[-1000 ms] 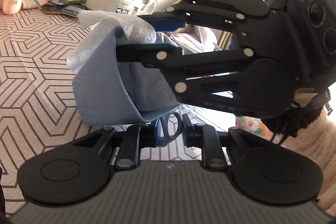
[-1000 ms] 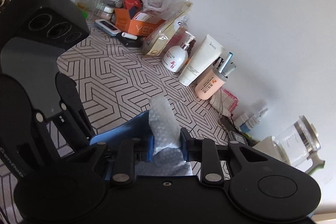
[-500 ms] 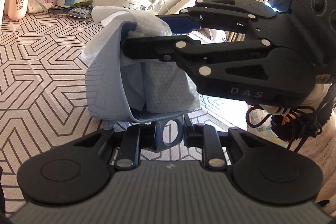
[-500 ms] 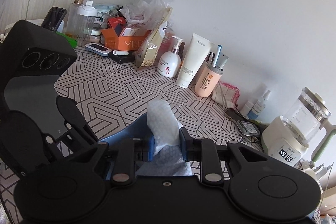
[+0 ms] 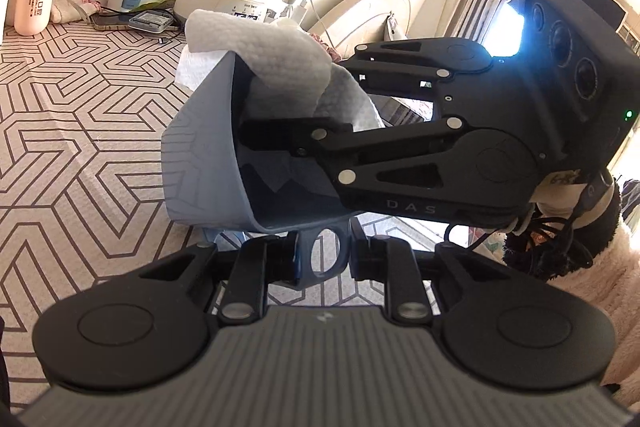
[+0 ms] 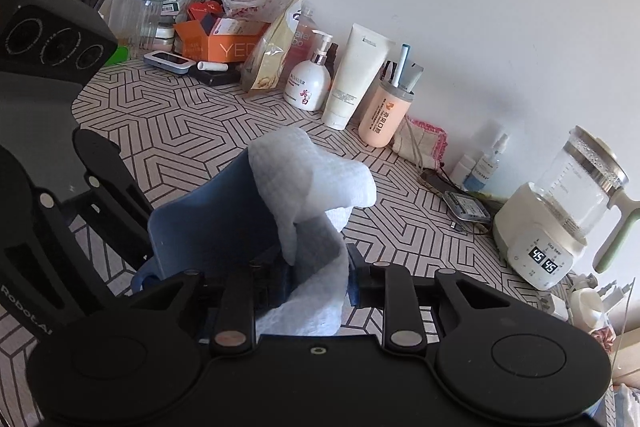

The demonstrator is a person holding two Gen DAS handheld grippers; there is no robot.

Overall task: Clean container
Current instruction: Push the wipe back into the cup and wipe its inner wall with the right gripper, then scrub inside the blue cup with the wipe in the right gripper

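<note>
A blue-grey container (image 5: 204, 163) is held tilted above the patterned table, its mouth facing right. My left gripper (image 5: 322, 259) is shut on the container's ring handle (image 5: 326, 253). My right gripper (image 6: 316, 277) is shut on a white paper towel (image 6: 316, 175) and reaches into the container (image 6: 208, 223). In the left wrist view the right gripper's fingers (image 5: 296, 137) sit inside the container with the towel (image 5: 272, 51) bunched over the rim. The right fingertips are hidden by the towel.
A glass kettle on a cream base (image 6: 560, 215) stands at the table's far end. A peach cup (image 6: 384, 115), a white tube (image 6: 352, 79), a pump bottle (image 6: 310, 83) and an orange box (image 6: 218, 45) line the wall. A cushioned chair (image 5: 372, 7) is beyond the table.
The container has tilted and turned in my left gripper. The right gripper has shifted inside it and the towel now bunches higher over the rim.
</note>
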